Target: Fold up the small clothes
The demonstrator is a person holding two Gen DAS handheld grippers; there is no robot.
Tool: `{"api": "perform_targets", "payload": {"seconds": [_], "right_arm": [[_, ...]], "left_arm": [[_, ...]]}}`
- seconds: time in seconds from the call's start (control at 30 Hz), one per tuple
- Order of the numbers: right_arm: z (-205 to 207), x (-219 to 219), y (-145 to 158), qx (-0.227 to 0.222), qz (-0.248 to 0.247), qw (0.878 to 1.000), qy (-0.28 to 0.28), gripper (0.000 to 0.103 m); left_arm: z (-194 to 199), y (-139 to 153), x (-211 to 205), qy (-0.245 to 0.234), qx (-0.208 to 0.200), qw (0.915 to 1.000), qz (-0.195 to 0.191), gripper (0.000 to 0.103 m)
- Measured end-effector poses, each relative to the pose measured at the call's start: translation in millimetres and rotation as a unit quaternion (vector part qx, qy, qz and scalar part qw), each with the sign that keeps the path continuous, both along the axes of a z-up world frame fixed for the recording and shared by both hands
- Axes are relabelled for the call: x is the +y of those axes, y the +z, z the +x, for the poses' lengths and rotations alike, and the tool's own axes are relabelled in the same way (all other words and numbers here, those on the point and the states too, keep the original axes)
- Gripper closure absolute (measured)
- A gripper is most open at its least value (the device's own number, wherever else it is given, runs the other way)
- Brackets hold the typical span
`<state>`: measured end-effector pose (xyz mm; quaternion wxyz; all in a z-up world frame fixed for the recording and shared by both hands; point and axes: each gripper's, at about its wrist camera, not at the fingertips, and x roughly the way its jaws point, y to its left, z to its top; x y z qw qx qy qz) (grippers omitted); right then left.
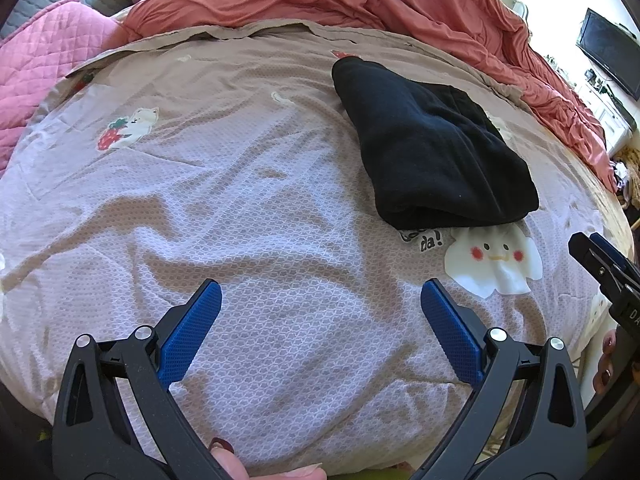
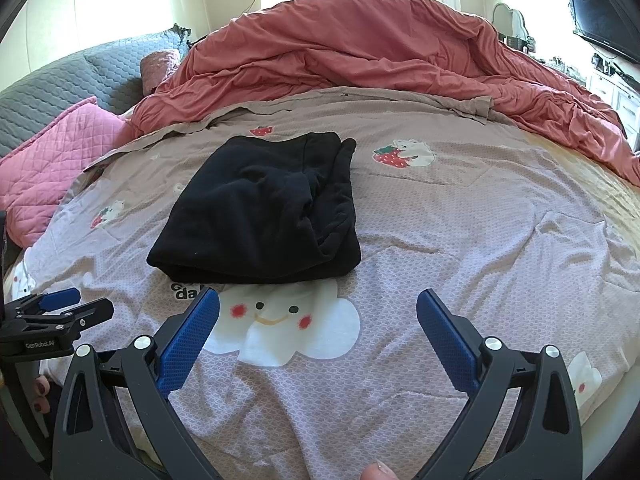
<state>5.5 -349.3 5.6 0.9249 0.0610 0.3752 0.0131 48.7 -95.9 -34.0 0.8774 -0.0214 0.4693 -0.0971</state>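
A black garment [image 1: 432,148] lies folded into a thick rectangle on the patterned bedsheet [image 1: 240,208]. It also shows in the right wrist view [image 2: 260,212], just beyond the cloud print [image 2: 288,324]. My left gripper [image 1: 320,300] is open and empty, low over the sheet, to the left of the garment and nearer than it. My right gripper [image 2: 318,308] is open and empty, over the cloud print, just short of the garment's near edge. The right gripper also shows at the right edge of the left wrist view [image 1: 600,260], and the left gripper at the left edge of the right wrist view [image 2: 60,308].
A rumpled red duvet [image 2: 360,52] is piled along the far side of the bed. A pink quilted pillow [image 2: 52,160] and a grey pillow [image 2: 60,84] lie at the far left. A TV [image 2: 604,20] and white furniture stand at the right.
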Motion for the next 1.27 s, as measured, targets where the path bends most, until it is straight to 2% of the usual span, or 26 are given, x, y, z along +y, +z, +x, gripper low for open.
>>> {"api": "perform_targets", "payload": {"seconds": [0.4,0.6,0.77,0.9,1.0,1.1,1.17,1.2,1.23,1.27], "right_arm": [[-6,-4,0,0.000,0.001,1.000,-0.007,0.005],[-10,-10,-2,0.004,-0.002,1.000,-0.018,0.005],[-17,-30,-4,0.008,-0.005,0.999,-0.052,0.005],[-32,-61,-7,0.009,-0.020,0.993,-0.117,0.005],[-54,-100,-15,0.017,-0.041,0.981,-0.191,0.005],[-87,-155,-24,0.027,-0.049,0.957,-0.285,0.005],[-114,-200,-31,0.034,-0.071,0.930,-0.359,0.005],[-127,-220,-35,0.041,-0.084,0.915,-0.393,0.005],[-145,-247,-40,0.057,-0.092,0.893,-0.438,0.005],[-159,-267,-45,0.064,-0.086,0.879,-0.464,0.005]], "left_arm": [[-3,1,0,0.000,-0.002,0.9999,0.012,0.009],[-2,0,3,0.003,0.006,1.0000,0.000,0.009],[-1,0,8,0.010,0.006,0.9999,-0.001,0.009],[3,1,22,0.016,0.004,0.9998,-0.012,0.009],[12,5,49,0.037,-0.004,0.9992,-0.013,0.009],[35,6,97,0.081,-0.006,0.9967,-0.001,0.009],[53,5,135,0.121,-0.005,0.9925,0.021,0.009],[64,5,159,0.147,-0.008,0.9884,0.035,0.009],[76,3,183,0.173,-0.008,0.9838,0.048,0.009],[86,2,205,0.202,-0.006,0.9774,0.063,0.009]]}}
